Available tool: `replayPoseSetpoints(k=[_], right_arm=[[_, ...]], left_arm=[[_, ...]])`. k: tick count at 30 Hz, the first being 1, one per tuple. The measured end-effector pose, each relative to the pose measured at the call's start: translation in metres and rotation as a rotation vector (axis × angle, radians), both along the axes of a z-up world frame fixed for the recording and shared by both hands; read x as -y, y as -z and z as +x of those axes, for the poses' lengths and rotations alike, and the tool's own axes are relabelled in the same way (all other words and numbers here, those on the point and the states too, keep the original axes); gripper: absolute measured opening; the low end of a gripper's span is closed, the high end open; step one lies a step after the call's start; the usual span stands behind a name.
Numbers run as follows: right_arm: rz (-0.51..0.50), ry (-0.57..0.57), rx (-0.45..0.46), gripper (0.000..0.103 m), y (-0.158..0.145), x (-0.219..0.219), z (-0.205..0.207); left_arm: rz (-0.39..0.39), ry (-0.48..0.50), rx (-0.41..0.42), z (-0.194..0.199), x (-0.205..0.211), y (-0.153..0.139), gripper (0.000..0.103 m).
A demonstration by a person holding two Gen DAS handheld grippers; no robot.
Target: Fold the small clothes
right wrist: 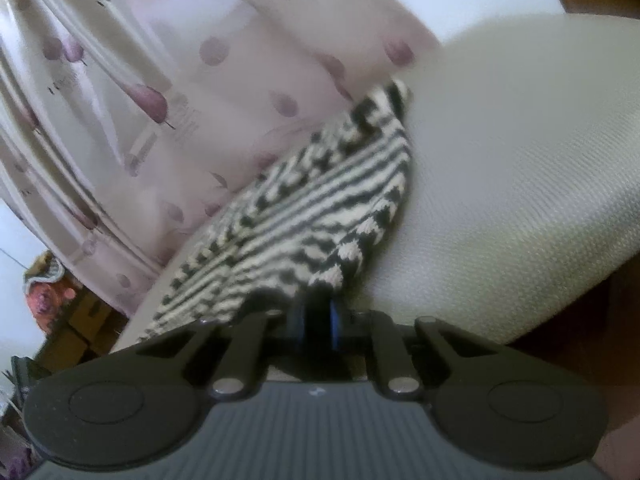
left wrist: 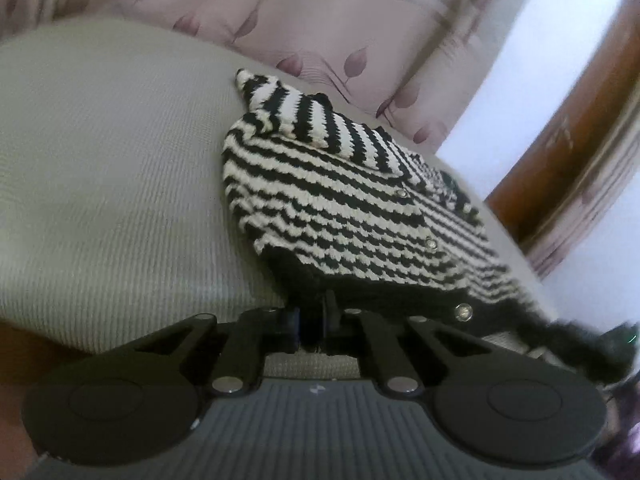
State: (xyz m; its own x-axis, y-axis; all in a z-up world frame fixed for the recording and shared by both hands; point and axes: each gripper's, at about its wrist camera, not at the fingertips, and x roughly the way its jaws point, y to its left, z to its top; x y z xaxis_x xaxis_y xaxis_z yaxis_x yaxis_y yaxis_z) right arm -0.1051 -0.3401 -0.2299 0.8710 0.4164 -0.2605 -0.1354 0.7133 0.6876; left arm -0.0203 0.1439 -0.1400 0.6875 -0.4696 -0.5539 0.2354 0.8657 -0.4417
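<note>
Both claws are pinched nearly closed on the near black hem of the striped knit cardigan [left wrist: 344, 200]: the left claw [left wrist: 314, 320] grips a hem corner directly ahead of it, and the right claw [right wrist: 320, 312] has the other hem corner between its blue-padded fingers. The garment lies spread ahead of each claw on the pale cushion [left wrist: 112, 184], one sleeve [left wrist: 280, 100] already turned in across its far end. To do this fold well, I judge both claws should lift together, hold the hem taut and level, and carry it forward to the far edge so the buttons [left wrist: 464, 312] end up inside and the sides align. The knit looks thick and floppy, so it may sag between grips. Beyond the cardigan hangs a leaf-print curtain [left wrist: 320, 20], close behind the cushion's far edge; it could brush the fold.
</note>
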Motion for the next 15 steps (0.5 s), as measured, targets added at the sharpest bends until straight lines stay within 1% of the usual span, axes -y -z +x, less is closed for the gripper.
replayPoseSetpoints(k=[3, 4, 5, 6, 7, 9, 10, 11, 12, 13, 14, 15], right_arm=[[0.020, 0.016, 0.018, 0.011, -0.004, 0.007, -0.001], [0.020, 0.024, 0.011, 0.011, -0.003, 0.009, 0.000], [0.026, 0.026, 0.000, 0.011, -0.001, 0.012, 0.001], [0.036, 0.019, -0.008, 0.011, 0.001, 0.014, 0.002], [0.051, 0.012, -0.014, 0.013, 0.004, 0.015, 0.002], [0.075, 0.012, -0.017, 0.014, 0.008, 0.016, 0.002], [0.093, 0.007, -0.019, 0.014, 0.009, 0.017, 0.003], [0.103, 0.010, -0.021, 0.016, 0.011, 0.017, 0.004], [0.109, 0.013, -0.024, 0.023, 0.011, 0.017, 0.005], [0.111, 0.013, -0.034, 0.031, 0.012, 0.016, 0.007], [0.112, 0.005, -0.042, 0.033, 0.013, 0.014, 0.009], [0.110, 0.006, -0.043, 0.033, 0.013, 0.012, 0.010]], left_arm=[[0.041, -0.002, 0.015, 0.003, 0.005, -0.002, 0.013], [0.043, 0.006, 0.011, 0.005, 0.006, -0.002, 0.026], [0.027, 0.007, 0.005, 0.007, 0.005, -0.001, 0.036], [0.010, 0.001, 0.005, 0.009, 0.003, 0.000, 0.054], [-0.004, 0.000, 0.010, 0.010, 0.003, -0.001, 0.065], [0.004, 0.007, 0.015, 0.013, 0.007, -0.004, 0.071], [0.021, 0.004, 0.019, 0.015, 0.010, -0.005, 0.074], [0.033, 0.005, 0.018, 0.017, 0.014, -0.006, 0.075], [0.039, 0.009, 0.019, 0.019, 0.018, -0.006, 0.074], [0.047, 0.009, 0.024, 0.020, 0.020, -0.006, 0.070], [0.065, 0.005, 0.028, 0.021, 0.023, -0.006, 0.063], [0.090, 0.002, 0.027, 0.022, 0.026, -0.006, 0.043]])
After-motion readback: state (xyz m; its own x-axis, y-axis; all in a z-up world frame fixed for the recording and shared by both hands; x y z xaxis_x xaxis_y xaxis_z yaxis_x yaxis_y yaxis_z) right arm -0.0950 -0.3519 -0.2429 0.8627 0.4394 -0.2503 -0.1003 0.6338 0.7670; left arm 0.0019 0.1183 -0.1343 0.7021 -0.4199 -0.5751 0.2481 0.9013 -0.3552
